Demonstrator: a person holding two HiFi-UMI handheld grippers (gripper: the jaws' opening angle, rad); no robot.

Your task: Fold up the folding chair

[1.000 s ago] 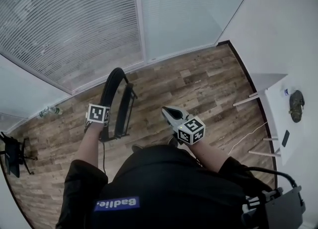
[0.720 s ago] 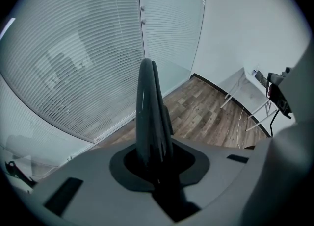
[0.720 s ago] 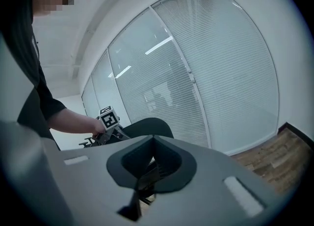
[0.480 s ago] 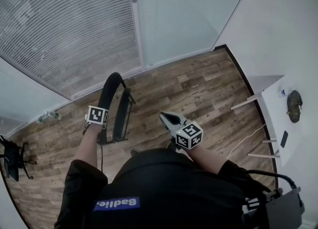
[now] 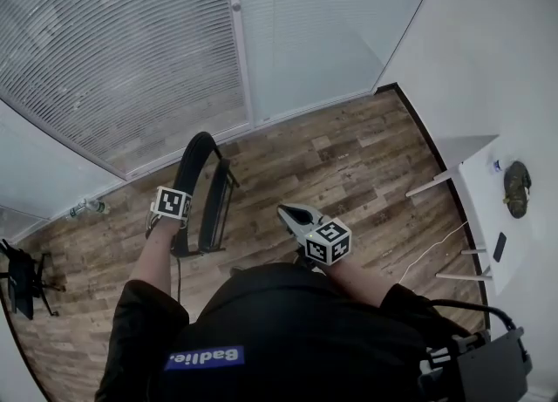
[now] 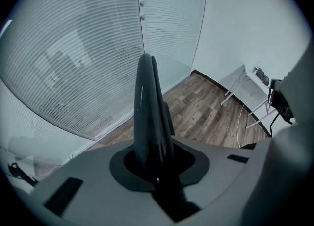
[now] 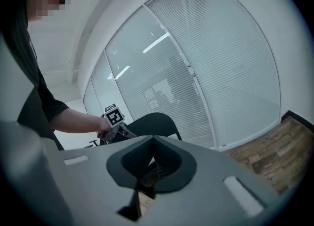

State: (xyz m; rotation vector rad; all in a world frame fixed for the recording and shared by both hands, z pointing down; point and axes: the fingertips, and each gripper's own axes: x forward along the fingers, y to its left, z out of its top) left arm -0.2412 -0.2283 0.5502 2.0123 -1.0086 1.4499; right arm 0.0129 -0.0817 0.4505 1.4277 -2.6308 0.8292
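While little has shifted vs a sec ago, blinds (image 5: 113,60) & wood floor (image 5: 349,165) look the same. Folding chair (image 5: 214,208) stays collapsed flat, upright on floor nr the blinds. Left gripper (image 6: 154,163) stays clamped on its upper edge. Right gripper (image 5: 286,213), jaws pressed together & empty, hangs beside the chair.

The folding chair (image 5: 207,195) is standing on the floor (image 5: 349,156) in front of the person, just before the window wall (image 5: 131,51). A table (image 5: 486,217) is standing well to its right beside the side wall, and a bottle (image 5: 87,208) is lying on the floor to its left.
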